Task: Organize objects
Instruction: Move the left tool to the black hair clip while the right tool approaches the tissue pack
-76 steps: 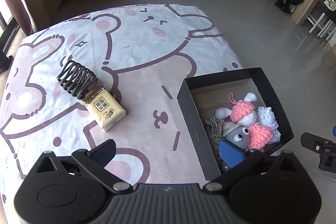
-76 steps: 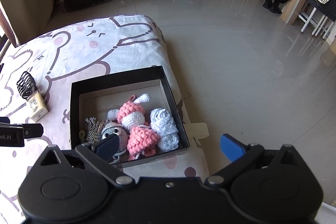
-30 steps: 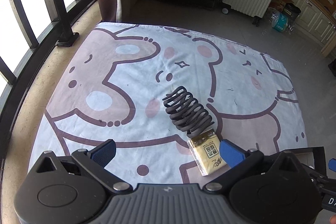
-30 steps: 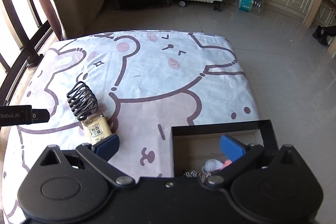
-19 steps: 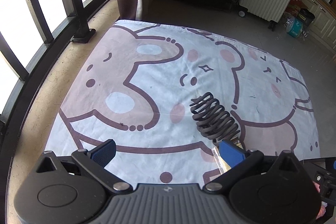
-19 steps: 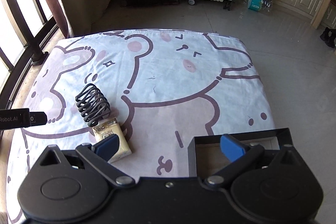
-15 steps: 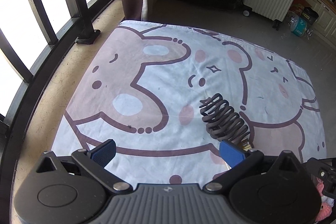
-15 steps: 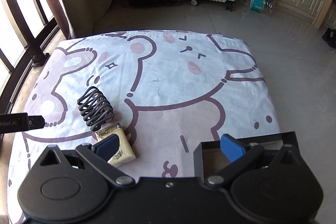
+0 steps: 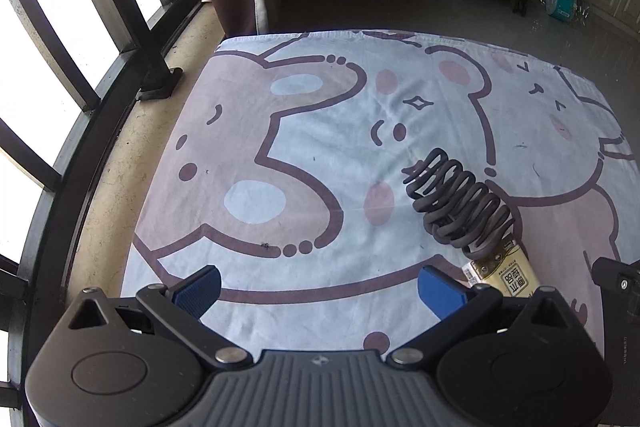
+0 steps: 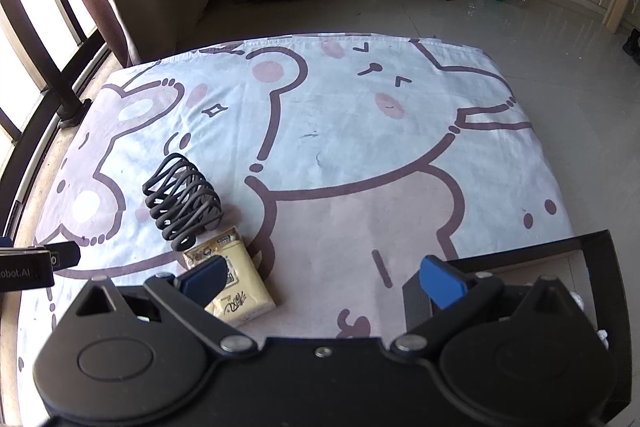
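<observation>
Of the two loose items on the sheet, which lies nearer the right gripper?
The yellow tissue pack, partly behind the right gripper's finger; the black coiled hair clip lies beyond it.

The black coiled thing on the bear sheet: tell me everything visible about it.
The black coiled thing is a matte, dark grey-black piece of looped wavy strands stacked like a spring, rubbery or plastic by its look. It lies on its side on the bear-print sheet, running diagonally. Its near end meets, perhaps overlaps, the yellow tissue pack. Neither claw touches it.
</observation>
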`<state>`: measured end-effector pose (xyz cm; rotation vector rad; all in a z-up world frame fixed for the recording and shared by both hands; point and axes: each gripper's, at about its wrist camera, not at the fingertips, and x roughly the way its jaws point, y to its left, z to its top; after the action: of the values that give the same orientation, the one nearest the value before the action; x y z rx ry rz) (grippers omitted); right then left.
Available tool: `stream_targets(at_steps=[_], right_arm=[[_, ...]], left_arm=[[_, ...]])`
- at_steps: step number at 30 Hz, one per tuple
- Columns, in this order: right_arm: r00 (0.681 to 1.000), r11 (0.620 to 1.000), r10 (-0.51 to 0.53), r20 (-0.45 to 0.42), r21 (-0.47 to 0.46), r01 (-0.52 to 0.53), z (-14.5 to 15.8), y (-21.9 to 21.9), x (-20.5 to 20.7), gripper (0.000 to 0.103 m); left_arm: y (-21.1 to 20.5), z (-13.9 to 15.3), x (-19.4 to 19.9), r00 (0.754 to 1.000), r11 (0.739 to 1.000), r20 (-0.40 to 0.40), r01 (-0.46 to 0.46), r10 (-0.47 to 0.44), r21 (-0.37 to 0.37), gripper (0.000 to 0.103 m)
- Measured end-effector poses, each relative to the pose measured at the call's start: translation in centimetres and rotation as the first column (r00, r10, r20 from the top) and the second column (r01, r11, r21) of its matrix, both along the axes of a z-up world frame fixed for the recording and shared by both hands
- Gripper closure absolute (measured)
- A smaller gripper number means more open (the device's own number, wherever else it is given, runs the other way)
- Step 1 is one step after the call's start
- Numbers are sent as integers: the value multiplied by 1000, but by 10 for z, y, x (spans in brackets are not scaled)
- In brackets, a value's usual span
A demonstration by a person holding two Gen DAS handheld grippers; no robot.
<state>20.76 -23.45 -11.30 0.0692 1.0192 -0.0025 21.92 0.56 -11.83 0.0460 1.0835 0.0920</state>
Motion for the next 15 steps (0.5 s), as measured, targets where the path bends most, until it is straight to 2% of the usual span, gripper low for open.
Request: stream_targets(at_steps=[11,15], right_arm=[[1000,1000,-17,-1,12,17,-12,-6,5,0],[1000,1000,-6,9,14,6,-16,-6,5,0]], left_arm=[[-4,-9,5,1000,1000,-4,15,-15,-1,0],[-6,-12,8,1000,999,5,15,-14,-37,0]])
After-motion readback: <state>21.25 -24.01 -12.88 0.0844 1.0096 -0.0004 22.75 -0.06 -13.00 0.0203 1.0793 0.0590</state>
